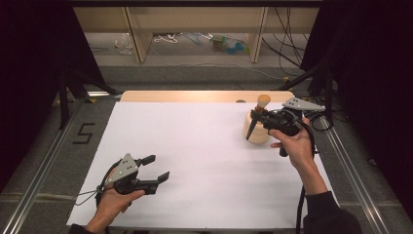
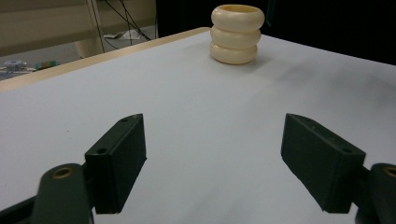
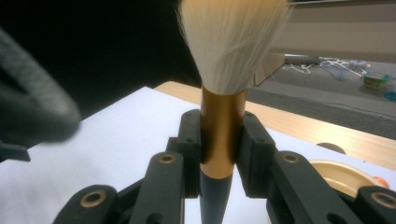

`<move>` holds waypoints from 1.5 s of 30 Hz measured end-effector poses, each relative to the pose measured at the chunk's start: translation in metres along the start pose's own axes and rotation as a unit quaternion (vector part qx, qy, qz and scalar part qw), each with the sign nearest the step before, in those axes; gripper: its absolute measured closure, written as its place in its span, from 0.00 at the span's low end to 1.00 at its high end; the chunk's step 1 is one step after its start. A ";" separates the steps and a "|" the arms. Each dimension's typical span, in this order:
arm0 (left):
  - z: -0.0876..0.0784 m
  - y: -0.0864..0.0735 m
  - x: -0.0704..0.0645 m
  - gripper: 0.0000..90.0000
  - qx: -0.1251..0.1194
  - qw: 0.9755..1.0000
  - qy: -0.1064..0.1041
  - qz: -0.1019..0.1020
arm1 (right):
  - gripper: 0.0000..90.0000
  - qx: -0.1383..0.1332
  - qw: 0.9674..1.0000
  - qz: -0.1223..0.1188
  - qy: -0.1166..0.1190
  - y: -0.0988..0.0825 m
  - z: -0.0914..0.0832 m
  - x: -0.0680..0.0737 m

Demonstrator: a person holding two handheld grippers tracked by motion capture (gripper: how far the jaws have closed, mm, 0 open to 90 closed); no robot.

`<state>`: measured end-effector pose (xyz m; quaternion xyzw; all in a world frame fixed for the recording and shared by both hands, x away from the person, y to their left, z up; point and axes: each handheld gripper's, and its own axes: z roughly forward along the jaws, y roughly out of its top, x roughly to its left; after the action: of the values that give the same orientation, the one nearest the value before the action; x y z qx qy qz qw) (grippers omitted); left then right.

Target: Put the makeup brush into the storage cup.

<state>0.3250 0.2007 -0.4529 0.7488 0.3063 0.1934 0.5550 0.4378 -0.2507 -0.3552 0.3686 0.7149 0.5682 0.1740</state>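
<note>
Right claw (image 3: pixel 218 154) clamps the brush (image 3: pixel 224 93) upright between its jaws.

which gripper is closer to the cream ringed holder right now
Right. The right gripper, jaws shut on the brush, is directly above the holder; the left gripper sits far across the table.

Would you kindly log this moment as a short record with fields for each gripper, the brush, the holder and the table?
right gripper: shut on the brush, above the holder
brush: upright, bristles up, gold ferrule between the pads, dark pointed handle below
holder: cream, ribbed, open-topped, standing near the table's far right corner
left gripper: open, nothing between its jaws, low over the near left
table: white sheet on a wooden top
</note>
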 end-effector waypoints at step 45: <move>0.002 0.001 -0.001 0.22 0.002 1.000 0.000 -0.004 | 0.82 -0.037 0.996 0.013 -0.080 0.029 -0.003 -0.045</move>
<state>0.3262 0.1987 -0.4523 0.7489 0.3097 0.1902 0.5542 0.4753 -0.2834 -0.3350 0.4153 0.6723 0.5654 0.2363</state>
